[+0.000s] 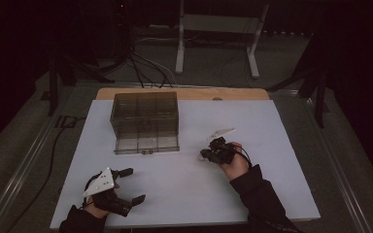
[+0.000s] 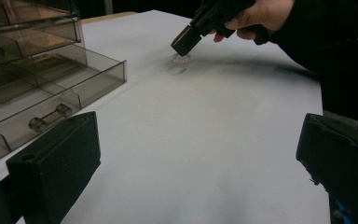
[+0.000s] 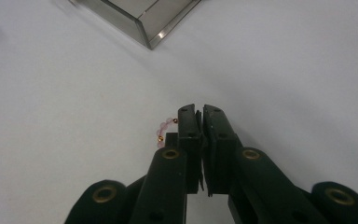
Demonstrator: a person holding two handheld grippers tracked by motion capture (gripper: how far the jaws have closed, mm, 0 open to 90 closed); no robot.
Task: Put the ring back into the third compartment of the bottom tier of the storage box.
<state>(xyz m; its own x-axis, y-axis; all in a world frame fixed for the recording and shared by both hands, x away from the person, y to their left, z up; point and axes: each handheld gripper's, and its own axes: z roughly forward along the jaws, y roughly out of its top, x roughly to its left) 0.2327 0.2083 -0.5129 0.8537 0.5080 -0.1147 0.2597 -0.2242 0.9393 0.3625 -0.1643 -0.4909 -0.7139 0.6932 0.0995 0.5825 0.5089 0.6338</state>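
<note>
One bead bracelet on a white table, pinched by the right of two grippers beside one smoky drawer box.

The white table [image 1: 272, 160] carries one clear grey drawer cabinet [image 1: 145, 121] at its far left, its lowest drawer [image 2: 51, 93] pulled out toward the person, long side running along the cabinet front. Two grippers work here. The left gripper [image 1: 133, 185] rests at the near left edge with its jaws spread wide and nothing between them. The right gripper [image 1: 205, 154] sits mid-table, tips down on the surface, jaws pressed together on one small pink bead bracelet [image 3: 163, 130] with gold spacers. The bracelet lies on the table just right of the cabinet, its loop bulging out to the left of the jaws in the right gripper view; its long axis cannot be told.
</note>
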